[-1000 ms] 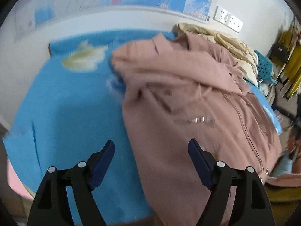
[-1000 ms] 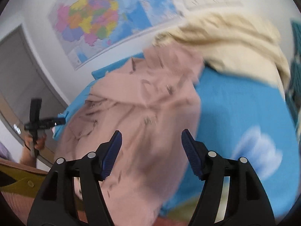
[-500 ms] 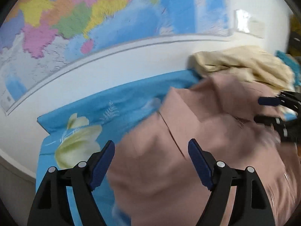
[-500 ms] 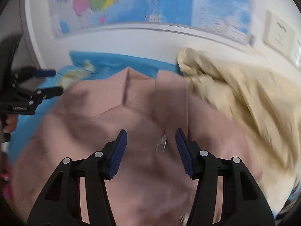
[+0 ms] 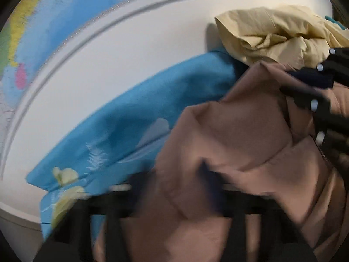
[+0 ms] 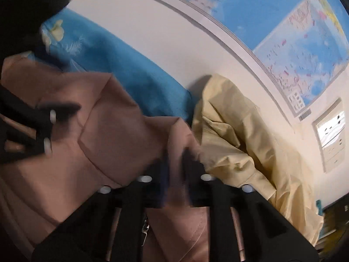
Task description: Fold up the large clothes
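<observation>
- Room in a home, likely a bedroom: blue floral bedsheet [image 5: 135, 118] spread against a white wall [image 5: 130, 54].
- Large coloured wall map [image 6: 294, 43] above.
- Wall socket panel [image 6: 331, 135] beside it.
- Loose garments heaped: cream [image 6: 235, 139], pink-brown [image 5: 235, 135].

No text, brand or number can be read in either view. Printed lettering is carried by the wall map [image 6: 301, 50], where small pink and red place labels are scattered over the blue areas, but none of them can be made out. A small legend box and a barcode-like strip [image 6: 304, 114] are set at the map's lower corner in the right wrist view, both too small to be deciphered. In the left wrist view, faint lines of print are seen along the map's [image 5: 65, 11] upper edge and are blurred. Dark marks are shown on the white wall panel [image 6: 331, 135]; they are illegible.
</observation>
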Demonstrator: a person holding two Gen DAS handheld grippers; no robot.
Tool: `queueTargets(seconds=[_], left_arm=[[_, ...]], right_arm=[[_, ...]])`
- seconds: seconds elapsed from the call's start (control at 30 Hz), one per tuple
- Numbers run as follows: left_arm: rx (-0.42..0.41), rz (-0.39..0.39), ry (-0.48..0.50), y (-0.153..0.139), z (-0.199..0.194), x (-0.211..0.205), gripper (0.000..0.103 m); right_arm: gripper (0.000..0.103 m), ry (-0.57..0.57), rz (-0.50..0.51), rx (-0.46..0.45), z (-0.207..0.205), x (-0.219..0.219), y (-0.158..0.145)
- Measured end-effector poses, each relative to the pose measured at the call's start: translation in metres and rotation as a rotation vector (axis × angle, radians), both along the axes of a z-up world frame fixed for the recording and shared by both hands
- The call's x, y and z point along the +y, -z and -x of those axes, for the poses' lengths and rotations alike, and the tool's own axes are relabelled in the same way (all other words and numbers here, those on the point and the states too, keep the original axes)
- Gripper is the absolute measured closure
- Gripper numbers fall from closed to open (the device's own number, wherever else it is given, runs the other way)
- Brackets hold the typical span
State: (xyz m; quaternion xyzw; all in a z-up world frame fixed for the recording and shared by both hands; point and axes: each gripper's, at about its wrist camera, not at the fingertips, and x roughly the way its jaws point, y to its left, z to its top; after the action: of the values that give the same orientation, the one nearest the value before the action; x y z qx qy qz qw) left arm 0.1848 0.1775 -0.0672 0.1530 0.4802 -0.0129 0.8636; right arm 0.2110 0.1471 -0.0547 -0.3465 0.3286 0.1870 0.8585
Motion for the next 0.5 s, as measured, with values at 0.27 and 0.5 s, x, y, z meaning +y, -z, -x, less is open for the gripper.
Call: queueTargets(seconds=[0.27,0.5], left_arm=[[-0.161,0.077,-0.053,-0.052,-0.010,0.019,0.096],[-0.167,0.041,-0.097,-0.052,-0.034,0.020,0.099]], right_arm=[[0.097,0.066,-0.463,0.180,-0.039,-0.061,-0.074],[0.099,0.135,-0.500,0.192,-0.070,-0.064,-0.070]])
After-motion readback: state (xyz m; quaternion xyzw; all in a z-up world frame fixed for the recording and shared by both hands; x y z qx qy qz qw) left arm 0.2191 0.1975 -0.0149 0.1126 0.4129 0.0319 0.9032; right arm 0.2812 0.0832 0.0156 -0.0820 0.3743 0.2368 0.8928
